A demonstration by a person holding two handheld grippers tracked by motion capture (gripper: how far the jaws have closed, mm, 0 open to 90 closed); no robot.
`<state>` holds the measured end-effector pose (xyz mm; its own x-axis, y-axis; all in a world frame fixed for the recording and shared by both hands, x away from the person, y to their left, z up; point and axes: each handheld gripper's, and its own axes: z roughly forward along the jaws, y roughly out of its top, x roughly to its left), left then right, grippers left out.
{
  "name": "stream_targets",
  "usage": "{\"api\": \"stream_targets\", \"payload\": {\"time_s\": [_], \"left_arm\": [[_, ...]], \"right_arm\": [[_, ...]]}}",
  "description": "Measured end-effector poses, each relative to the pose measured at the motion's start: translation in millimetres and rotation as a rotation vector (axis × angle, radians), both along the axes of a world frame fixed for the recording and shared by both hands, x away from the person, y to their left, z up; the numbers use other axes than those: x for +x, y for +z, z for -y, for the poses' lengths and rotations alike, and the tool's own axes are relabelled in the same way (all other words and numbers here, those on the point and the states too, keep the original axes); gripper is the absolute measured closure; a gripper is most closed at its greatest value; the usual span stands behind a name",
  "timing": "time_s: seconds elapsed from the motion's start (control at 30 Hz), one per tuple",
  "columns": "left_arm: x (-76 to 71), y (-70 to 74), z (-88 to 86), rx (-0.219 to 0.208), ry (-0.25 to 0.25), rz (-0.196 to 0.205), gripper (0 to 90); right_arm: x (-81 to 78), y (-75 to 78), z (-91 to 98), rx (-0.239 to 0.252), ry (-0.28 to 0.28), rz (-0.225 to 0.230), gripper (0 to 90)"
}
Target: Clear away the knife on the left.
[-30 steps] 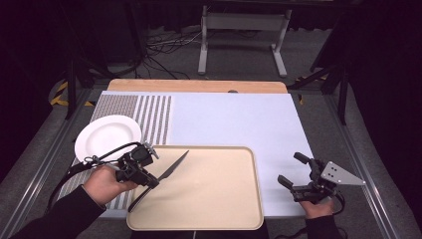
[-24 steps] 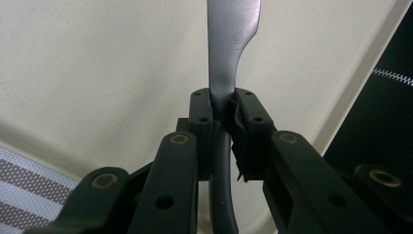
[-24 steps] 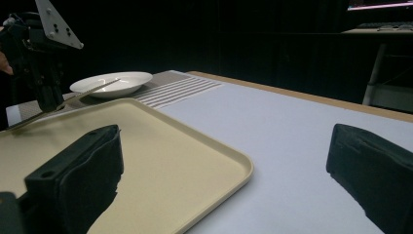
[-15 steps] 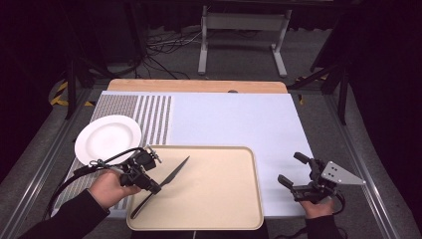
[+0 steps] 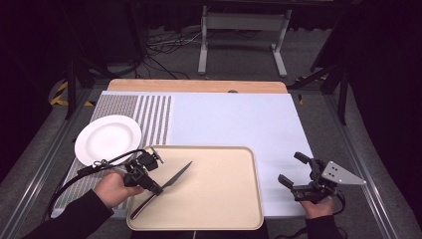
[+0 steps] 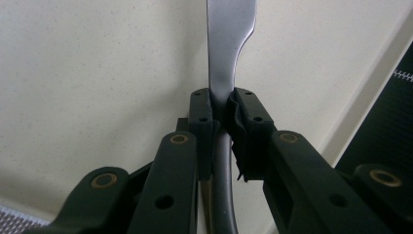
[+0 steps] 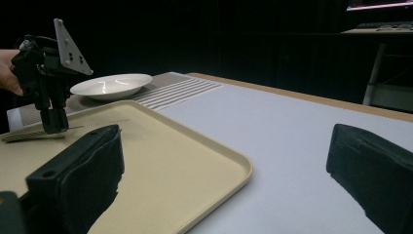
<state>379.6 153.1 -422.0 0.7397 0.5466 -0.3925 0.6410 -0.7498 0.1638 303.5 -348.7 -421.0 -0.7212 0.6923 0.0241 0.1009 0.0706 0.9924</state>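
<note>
High view: left gripper [image 5: 155,188] at lower left of frame, clamped on knife [image 5: 169,185] near where handle meets blade. Blade pointing to upper right, handle trailing to lower left, over left part of tan tray [image 5: 224,209]. Cannot tell from here if knife rests on tray or hangs just above. White plate [image 5: 108,139] further up at left, on striped mat [image 5: 149,117], bare, apart from tray. Right gripper [image 5: 294,172] at lower right, off tray on pale sheet [image 5: 234,119], jaws spread, holding nothing.

Left gripper view: jaws pinched tight on knife [image 6: 224,87], blade running up to top centre, dark handle dropping to bottom centre betw. the jaws. Tray surface [image 6: 97,73] behind, tray rim slanting down right side of frame.

Right gripper view: own jaws wide apart at lower left and lower right, nothing betw. them. Left gripper [image 7: 53,127] far off at upper left, knife [image 7: 34,135] looking level and very low over tray [image 7: 195,165], contact unclear. Plate [image 7: 112,84] behind it.

Progress, as judged: pickup done, knife secured and over tray; set-down and release probably left, or carry to plate if that is the aim. Right side idle.

Vs earlier frames: knife slightly shifted, handle end swung more toward lower left, blade tip lower and a bit left; left hand moved a touch down-left. Right gripper, plate, tray unchanged.
</note>
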Motion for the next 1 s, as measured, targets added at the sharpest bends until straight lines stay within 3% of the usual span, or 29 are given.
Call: {"api": "stream_targets", "payload": {"time_s": [0.43, 0.53, 0.57, 0.73, 0.9, 1.0], "left_arm": [[-0.2, -5.9, 2.1, 0.0, -0.009, -0.007, 79.5], [0.2, -4.4, 1.8, -0.011, -0.022, -0.007, 77.3], [0.2, -3.0, 2.0, -0.017, -0.026, -0.005, 72.2], [0.1, 6.8, 1.5, -0.059, -0.04, 0.034, 54.4], [-1.9, 16.6, 2.3, -0.14, -0.065, 0.116, 39.4], [-5.8, 20.4, 4.1, -0.199, -0.066, 0.196, 29.5]], "right_arm": [[-0.4, 0.2, 0.6, 0.004, -0.002, -0.001, 1.3], [-0.3, 0.3, 0.7, 0.0, -0.001, 0.0, 1.3], [-0.4, 0.5, 0.8, -0.001, -0.003, 0.002, 1.3], [-0.5, 0.5, 0.8, 0.0, -0.002, 0.003, 1.3], [-0.3, 0.4, 0.7, -0.002, -0.002, 0.004, 1.3], [-0.3, 0.2, 0.4, -0.001, -0.002, 0.003, 1.3]]}}
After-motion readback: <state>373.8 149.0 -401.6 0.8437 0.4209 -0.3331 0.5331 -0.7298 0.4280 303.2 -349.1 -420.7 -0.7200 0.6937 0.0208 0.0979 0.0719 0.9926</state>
